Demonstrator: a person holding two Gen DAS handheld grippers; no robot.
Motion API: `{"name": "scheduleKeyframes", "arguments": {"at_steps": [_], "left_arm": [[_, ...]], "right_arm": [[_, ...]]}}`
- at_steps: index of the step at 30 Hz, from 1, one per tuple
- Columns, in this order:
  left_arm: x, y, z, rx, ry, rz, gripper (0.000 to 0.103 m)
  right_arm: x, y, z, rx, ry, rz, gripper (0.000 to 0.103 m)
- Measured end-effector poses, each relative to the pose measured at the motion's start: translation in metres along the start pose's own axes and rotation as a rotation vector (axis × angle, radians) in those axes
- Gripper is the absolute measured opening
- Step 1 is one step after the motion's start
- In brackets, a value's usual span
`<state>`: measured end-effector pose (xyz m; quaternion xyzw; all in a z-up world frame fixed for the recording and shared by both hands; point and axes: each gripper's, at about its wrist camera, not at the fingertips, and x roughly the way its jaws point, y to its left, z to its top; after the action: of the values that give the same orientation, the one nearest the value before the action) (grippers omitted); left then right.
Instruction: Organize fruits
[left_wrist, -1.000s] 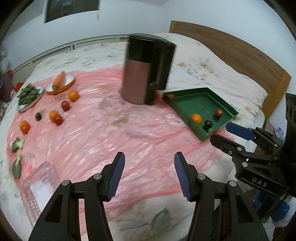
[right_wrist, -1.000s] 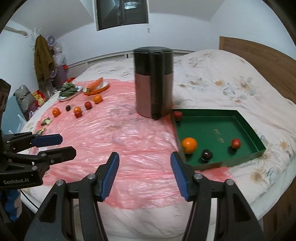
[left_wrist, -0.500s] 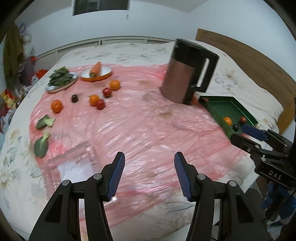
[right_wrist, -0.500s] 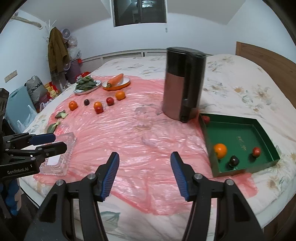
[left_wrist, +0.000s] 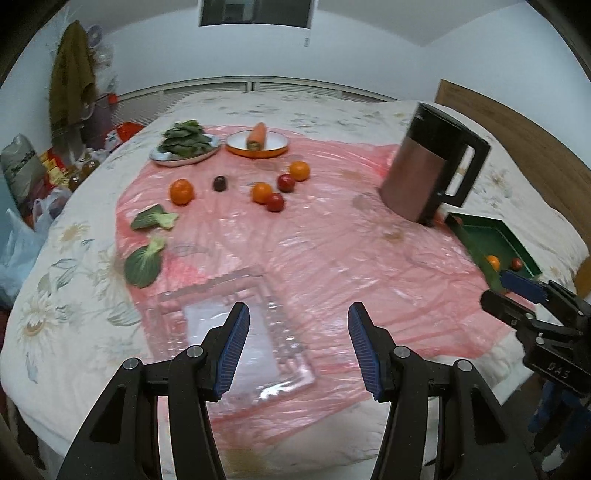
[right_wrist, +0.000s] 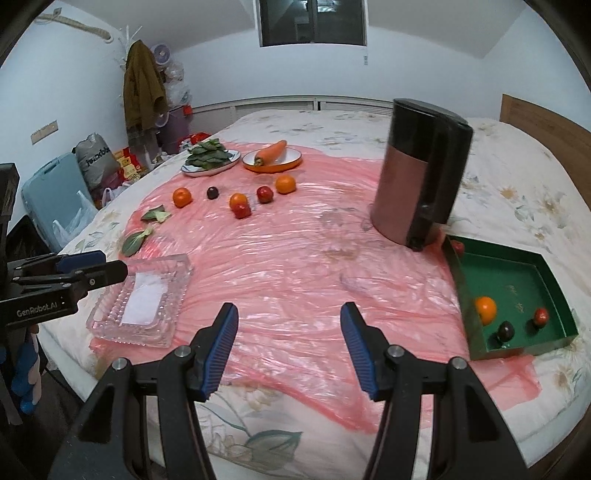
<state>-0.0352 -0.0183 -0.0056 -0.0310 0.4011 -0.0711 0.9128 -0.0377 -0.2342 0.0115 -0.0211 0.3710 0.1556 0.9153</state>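
Several loose fruits lie on the pink plastic sheet: an orange (left_wrist: 181, 191), a dark plum (left_wrist: 220, 183), an orange (left_wrist: 262, 192), two red fruits (left_wrist: 275, 202) and another orange (left_wrist: 299, 170). A green tray (right_wrist: 517, 280) at the right holds an orange (right_wrist: 485, 309), a dark plum (right_wrist: 505, 331) and red fruits. My left gripper (left_wrist: 298, 343) hangs open above a clear glass tray (left_wrist: 225, 325), empty. My right gripper (right_wrist: 289, 349) is open over bare sheet, empty.
A tall copper and black kettle (right_wrist: 421, 173) stands beside the green tray. At the back are a plate of greens (left_wrist: 184, 142) and an orange dish with a carrot (left_wrist: 257, 140). Two loose leaves (left_wrist: 147, 240) lie left. Bags crowd the floor at left.
Both views have swung left: the kettle and green tray slid right, and the loose fruits, plates and glass tray came into fuller view. Both grippers stayed open and empty.
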Motion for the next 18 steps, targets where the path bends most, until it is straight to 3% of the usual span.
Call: {"name": "scheduleKeyframes", "arguments": {"at_steps": [11, 18], "left_arm": [[0.014, 0.051, -0.013, -0.038, 0.004, 0.106, 0.05], [0.029, 0.078, -0.012, -0.064, 0.023, 0.133, 0.05]], "right_arm": [[0.028, 0.018, 0.004, 0.001, 0.033, 0.018, 0.086], [0.06, 0.026, 0.009, 0.005, 0.068, 0.03, 0.086]]}}
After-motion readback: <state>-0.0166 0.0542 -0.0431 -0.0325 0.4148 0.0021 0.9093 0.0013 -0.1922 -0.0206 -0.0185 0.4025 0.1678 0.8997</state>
